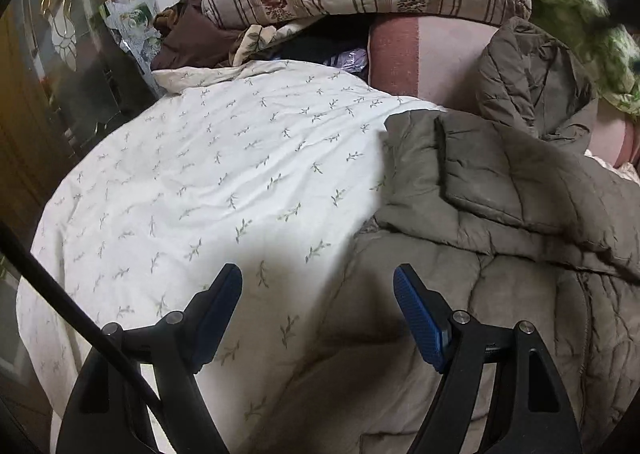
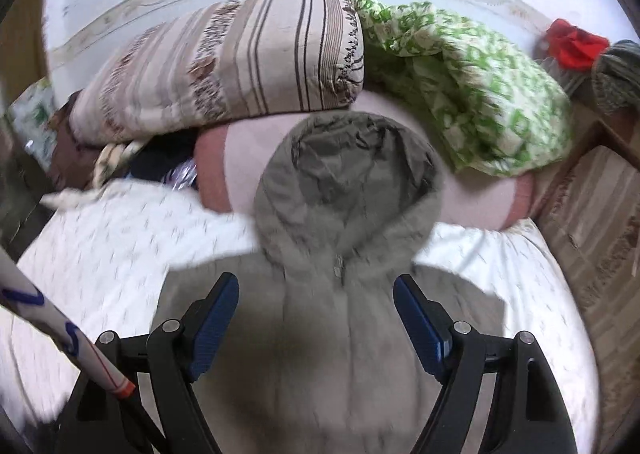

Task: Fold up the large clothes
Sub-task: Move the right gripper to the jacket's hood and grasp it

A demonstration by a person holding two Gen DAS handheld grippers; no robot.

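Left gripper tilted downward, jaws spread wide, nothing held; right gripper likewise, empty.

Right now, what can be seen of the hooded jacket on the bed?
The jacket is a grey-olive quilted puffer of soft padded fabric, lying front-up on the white leaf-print quilt. Its hood spreads open toward the pillows, zip closed at the collar. In the left view one part lies folded across the body. Neither gripper touches it.
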